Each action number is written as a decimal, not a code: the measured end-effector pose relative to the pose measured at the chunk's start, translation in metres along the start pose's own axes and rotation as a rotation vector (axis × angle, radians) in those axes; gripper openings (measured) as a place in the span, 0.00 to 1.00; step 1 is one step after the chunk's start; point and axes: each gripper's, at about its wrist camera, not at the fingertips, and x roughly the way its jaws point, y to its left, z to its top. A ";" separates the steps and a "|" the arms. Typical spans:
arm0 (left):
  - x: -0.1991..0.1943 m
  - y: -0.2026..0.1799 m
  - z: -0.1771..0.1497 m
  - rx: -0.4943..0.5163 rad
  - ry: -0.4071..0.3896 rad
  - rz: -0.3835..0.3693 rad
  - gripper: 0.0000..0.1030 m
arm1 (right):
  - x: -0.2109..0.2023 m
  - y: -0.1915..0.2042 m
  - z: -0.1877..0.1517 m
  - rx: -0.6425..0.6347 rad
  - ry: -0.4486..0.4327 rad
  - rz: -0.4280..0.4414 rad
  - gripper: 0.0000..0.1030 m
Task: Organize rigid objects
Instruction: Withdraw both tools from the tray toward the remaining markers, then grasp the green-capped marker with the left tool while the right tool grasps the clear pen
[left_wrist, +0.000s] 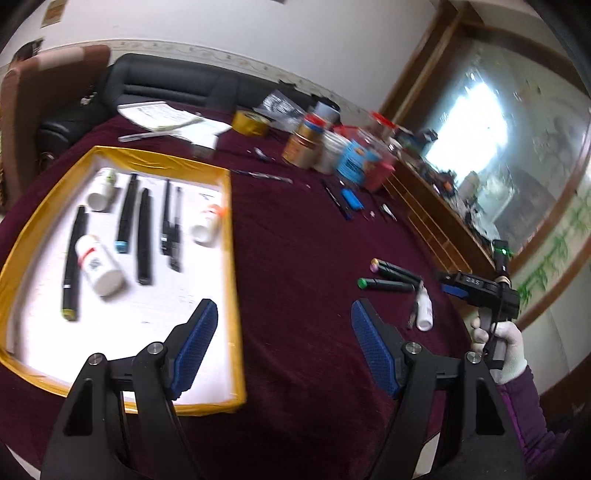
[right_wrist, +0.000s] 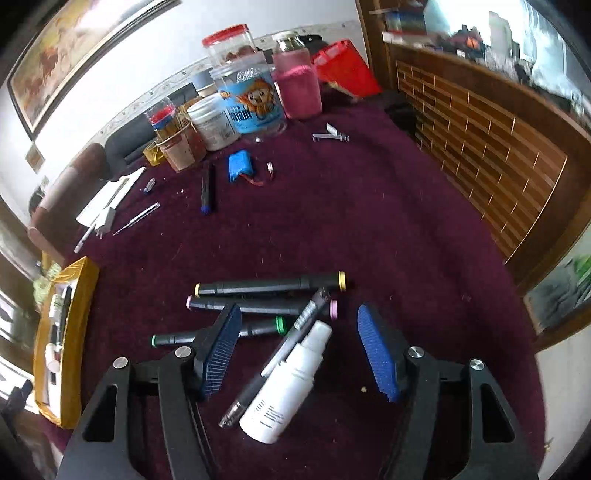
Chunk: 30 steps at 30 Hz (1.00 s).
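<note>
A maroon-clothed table carries a yellow-rimmed white tray on the left, already holding black markers and small white bottles. A cluster of jars stands at the far edge. The left gripper hangs wide open and empty, one finger over the tray's near corner and the other over bare cloth. The right gripper is also spread wide, gripping nothing, straddling a white spray bottle and a slim pen lying beside three loose markers.
</note>
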 end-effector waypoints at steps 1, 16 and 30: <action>0.002 -0.006 -0.001 0.010 0.008 -0.001 0.72 | 0.003 0.001 -0.002 -0.002 0.014 0.003 0.59; 0.051 -0.076 0.002 0.193 0.105 -0.001 0.72 | 0.048 0.071 -0.049 -0.200 0.171 0.273 0.26; 0.208 -0.175 -0.011 0.687 0.259 0.051 0.37 | 0.041 -0.020 -0.041 0.054 0.016 0.385 0.26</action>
